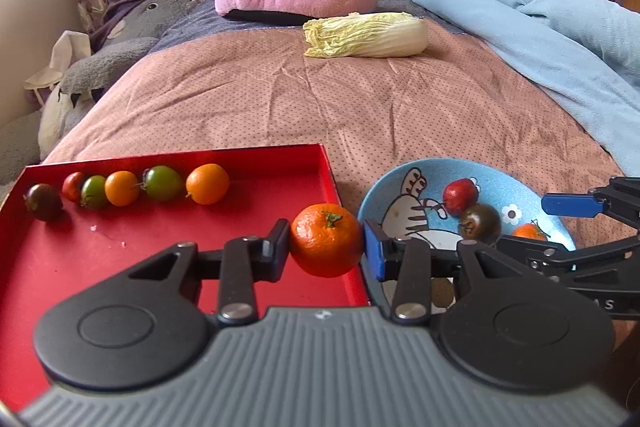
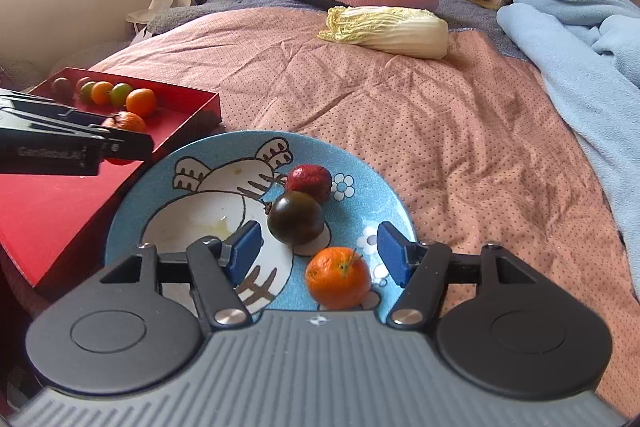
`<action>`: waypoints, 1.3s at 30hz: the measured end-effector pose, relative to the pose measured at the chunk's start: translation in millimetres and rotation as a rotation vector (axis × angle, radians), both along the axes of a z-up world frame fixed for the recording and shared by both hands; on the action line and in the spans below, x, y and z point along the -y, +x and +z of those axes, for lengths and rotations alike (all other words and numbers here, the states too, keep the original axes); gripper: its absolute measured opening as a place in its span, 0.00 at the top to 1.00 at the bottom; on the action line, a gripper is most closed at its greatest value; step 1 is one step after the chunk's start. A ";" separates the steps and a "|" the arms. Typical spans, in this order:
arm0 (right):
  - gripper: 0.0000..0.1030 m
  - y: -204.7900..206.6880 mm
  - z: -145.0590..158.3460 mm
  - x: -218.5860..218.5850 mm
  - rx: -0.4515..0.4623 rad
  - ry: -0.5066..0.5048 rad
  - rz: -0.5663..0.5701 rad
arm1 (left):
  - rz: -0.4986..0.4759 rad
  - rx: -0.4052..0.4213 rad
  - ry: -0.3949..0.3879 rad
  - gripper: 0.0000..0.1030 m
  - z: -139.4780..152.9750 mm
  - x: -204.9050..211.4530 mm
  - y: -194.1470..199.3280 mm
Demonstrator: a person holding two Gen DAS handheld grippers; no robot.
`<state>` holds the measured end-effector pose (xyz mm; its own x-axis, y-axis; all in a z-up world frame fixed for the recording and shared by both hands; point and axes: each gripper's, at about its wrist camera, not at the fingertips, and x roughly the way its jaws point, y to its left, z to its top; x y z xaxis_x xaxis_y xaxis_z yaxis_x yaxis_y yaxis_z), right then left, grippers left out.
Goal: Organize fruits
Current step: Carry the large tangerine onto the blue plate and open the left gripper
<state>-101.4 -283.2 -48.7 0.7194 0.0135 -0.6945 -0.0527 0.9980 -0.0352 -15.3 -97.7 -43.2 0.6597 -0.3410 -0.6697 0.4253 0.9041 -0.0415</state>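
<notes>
Your left gripper [image 1: 326,241] pinches a mandarin [image 1: 326,239] over the tray [image 1: 160,259]; right gripper [image 2: 316,251] spread above the bowl [image 2: 360,163]. Next: set it by the row.

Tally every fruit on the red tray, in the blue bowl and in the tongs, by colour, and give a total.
Orange: 4, namely two in the red tray row, one in the left tongs, one in the blue bowl
Green: 2, both in the row
Red: 2, one in the row, one in the bowl
Dark brownish: 2, one in the row, one in the bowl
Total: 10
</notes>
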 end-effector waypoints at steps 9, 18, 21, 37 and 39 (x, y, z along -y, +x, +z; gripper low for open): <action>0.22 -47.7 24.7 5.7 0.041 -0.032 -0.027 | -0.123 0.010 0.009 0.59 -7.1 29.2 -21.9; 0.22 -53.4 22.8 3.5 0.020 -0.016 -0.019 | -0.252 0.034 0.064 0.59 -17.5 50.4 -35.8; 0.22 -53.6 22.0 2.2 0.015 -0.012 -0.016 | -0.256 0.036 0.064 0.58 -17.7 50.6 -36.0; 0.17 -60.2 28.5 2.3 0.012 -0.011 -0.023 | -0.249 0.112 0.008 0.37 0.9 41.1 -48.6; 0.17 -60.4 31.5 0.7 0.015 -0.014 -0.021 | -0.236 0.113 -0.003 0.37 3.6 37.1 -48.1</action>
<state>-161.8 -283.9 -17.3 0.7300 -0.0113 -0.6834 -0.0308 0.9983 -0.0494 -63.3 -134.8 -39.6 0.6322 -0.4960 -0.5952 0.6262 0.7795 0.0155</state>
